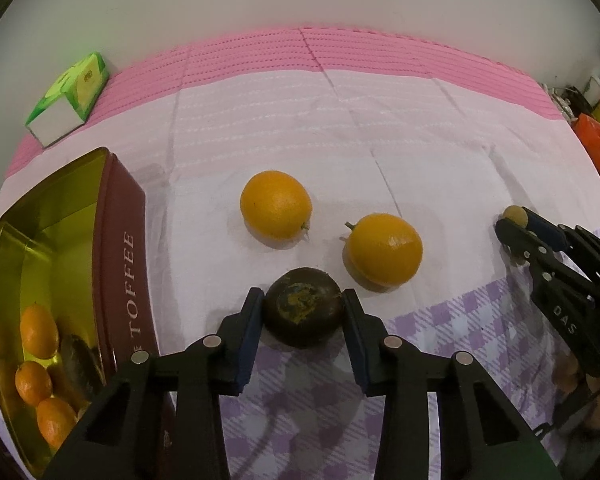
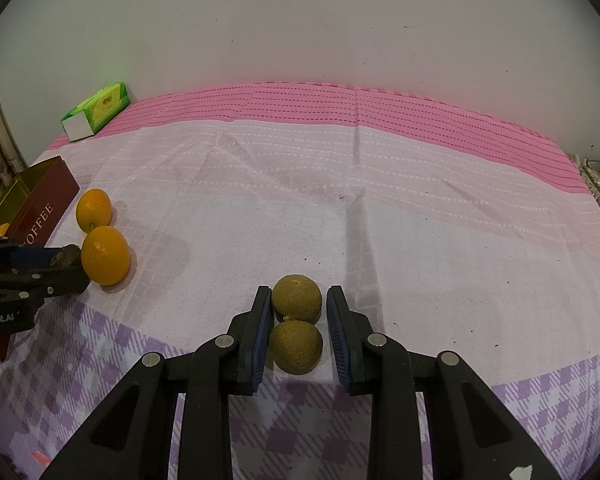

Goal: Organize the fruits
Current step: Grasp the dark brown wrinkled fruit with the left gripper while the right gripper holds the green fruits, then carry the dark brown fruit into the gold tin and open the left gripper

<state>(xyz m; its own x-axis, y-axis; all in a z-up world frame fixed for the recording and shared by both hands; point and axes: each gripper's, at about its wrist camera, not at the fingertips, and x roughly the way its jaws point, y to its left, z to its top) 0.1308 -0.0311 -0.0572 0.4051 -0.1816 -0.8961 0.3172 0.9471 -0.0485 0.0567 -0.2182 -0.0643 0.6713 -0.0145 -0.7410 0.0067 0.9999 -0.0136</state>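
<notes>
Left wrist view shows the left gripper [image 1: 303, 312] pinching a dark round fruit with yellow scuffs [image 1: 303, 312], its blue pads pressed on both sides. That fruit sits on the cloth-covered tabletop [image 1: 380, 128], near the front edge where the cloth has purple checks. Just behind it lie two round orange fruits [image 1: 276, 204] [image 1: 384, 254], a little apart from each other. By the left edge stands a dark red metal tin with a gold inside [image 1: 124, 248]. Its near end is cut off by the picture. Small oranges [image 1: 39, 332] lie inside, next to a dark thing that is hard to make out. A green and white tissue box [image 1: 70, 98] lies near the far left corner.

Right wrist view shows the right gripper [image 2: 296, 330] close around two round brownish-green fruits [image 2: 297, 298] [image 2: 296, 346], one behind the other and touching. The left pad seems to touch the near one, so it looks pinched. A thin gap shows at the right pad, so this is hard to be sure of. In the left view most of these fruits are hidden behind that gripper.
</notes>
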